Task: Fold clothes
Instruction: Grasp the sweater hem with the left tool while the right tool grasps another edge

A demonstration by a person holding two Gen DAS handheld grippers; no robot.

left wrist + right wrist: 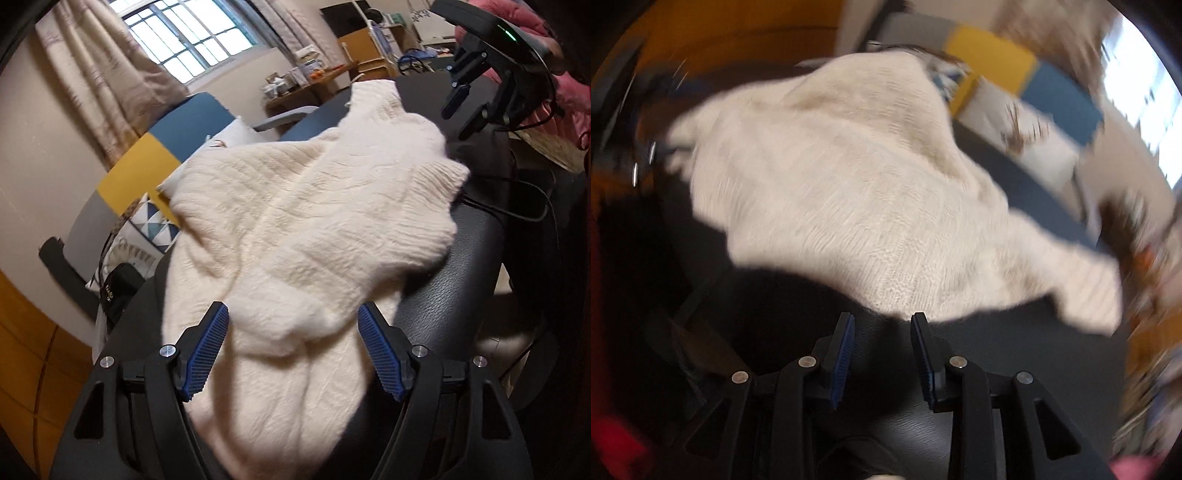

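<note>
A cream knitted sweater (295,229) lies crumpled across a black leather surface (450,295). My left gripper (293,325) stands open over its near end, the blue pads on either side of a fold and nothing pinched. In the left wrist view my right gripper (461,114) hovers open above the sweater's far right edge, held by a hand in a pink sleeve. The right wrist view is blurred by motion: the sweater (842,184) fills the middle and my right gripper (882,325) is open just short of its near hem, holding nothing.
A sofa with blue, yellow and grey panels (162,147) and patterned cushions (159,221) stands behind the black surface. A small black bag (118,291) lies at the left. Cables (517,206) run along the right. A cluttered desk (306,81) is farther back.
</note>
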